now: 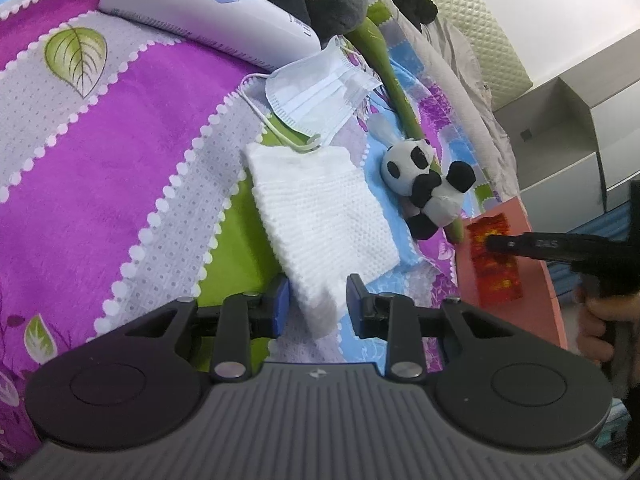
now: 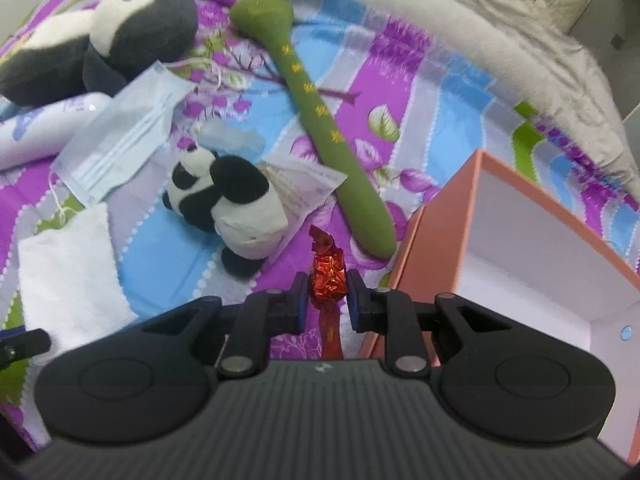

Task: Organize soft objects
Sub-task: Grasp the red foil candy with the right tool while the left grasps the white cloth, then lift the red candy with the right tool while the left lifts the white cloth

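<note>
A white knitted cloth [image 1: 320,208] lies on the patterned bedspread; its near corner sits between the fingers of my left gripper [image 1: 318,304], which is open around it. A small panda plush [image 1: 424,188] lies to the right of the cloth, and shows too in the right wrist view [image 2: 228,204]. My right gripper [image 2: 326,300] is shut on a red foil wrapper [image 2: 329,276], held beside the pink box [image 2: 440,216]. The right gripper also shows in the left wrist view [image 1: 496,242], holding the red wrapper [image 1: 494,264] against the box.
A blue face mask [image 1: 316,92], a long green plush stick [image 2: 320,120], a large grey-and-white plush [image 2: 100,40] and a white tube [image 1: 208,8] lie further back on the bed. A paper label [image 2: 304,192] lies by the panda. Grey bedding [image 2: 520,52] runs behind.
</note>
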A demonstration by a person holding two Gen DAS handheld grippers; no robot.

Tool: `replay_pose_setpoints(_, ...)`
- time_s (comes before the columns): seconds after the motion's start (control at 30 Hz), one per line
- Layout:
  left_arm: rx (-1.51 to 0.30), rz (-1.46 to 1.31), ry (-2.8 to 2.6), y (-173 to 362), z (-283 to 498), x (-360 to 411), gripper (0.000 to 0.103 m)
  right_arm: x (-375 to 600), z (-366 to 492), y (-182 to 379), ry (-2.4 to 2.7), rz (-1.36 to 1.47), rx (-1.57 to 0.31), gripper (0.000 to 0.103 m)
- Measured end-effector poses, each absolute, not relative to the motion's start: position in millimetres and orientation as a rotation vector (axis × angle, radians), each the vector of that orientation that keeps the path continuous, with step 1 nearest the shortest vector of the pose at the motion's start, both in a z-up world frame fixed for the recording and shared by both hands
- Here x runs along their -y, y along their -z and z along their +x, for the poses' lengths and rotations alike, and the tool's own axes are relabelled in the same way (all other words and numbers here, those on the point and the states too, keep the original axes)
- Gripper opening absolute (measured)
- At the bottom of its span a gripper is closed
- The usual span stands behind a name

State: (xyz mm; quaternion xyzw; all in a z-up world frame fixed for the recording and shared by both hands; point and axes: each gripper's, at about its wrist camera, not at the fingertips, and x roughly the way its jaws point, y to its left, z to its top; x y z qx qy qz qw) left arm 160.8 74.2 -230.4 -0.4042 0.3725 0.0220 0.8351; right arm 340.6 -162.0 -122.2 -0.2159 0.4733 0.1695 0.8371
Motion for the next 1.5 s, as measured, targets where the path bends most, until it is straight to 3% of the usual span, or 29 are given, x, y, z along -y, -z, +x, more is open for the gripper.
replay_pose_setpoints(0.07, -0.798, -0.838, -0.064, 229.7, 161.8, -73.2, 0.013, 164.6, 334.0, 115.2, -0.356, -0.443, -0.974, 0.023)
replay_pose_setpoints(0.17, -0.796, -0.820, -0.057, 227.7, 161.2, -71.5, 0.007, 168.0, 323.8, 103.7, -0.347, -0.432, -0.918, 0.023)
replay_pose_setpoints(0.63, -0.793, -0.689, -0.028, 207.9, 140.8, -58.0, 0.006, 173.9, 283.1, 75.0, -0.401, -0.308, -0.832, 0.023)
replay_pose_setpoints(1.4, -0.760, -0.558, 0.031, 174.5, 89.9, -33.2, 0.007, 192.1, 154.7, 119.0, -0.425, -0.081, -0.861, 0.024)
replay_pose_setpoints(1.5, -0.771, -0.555, -0.034, 181.4, 92.8, -38.6, 0.011, 196.8, 143.4, 134.4, -0.405, -0.038, -0.898, 0.024)
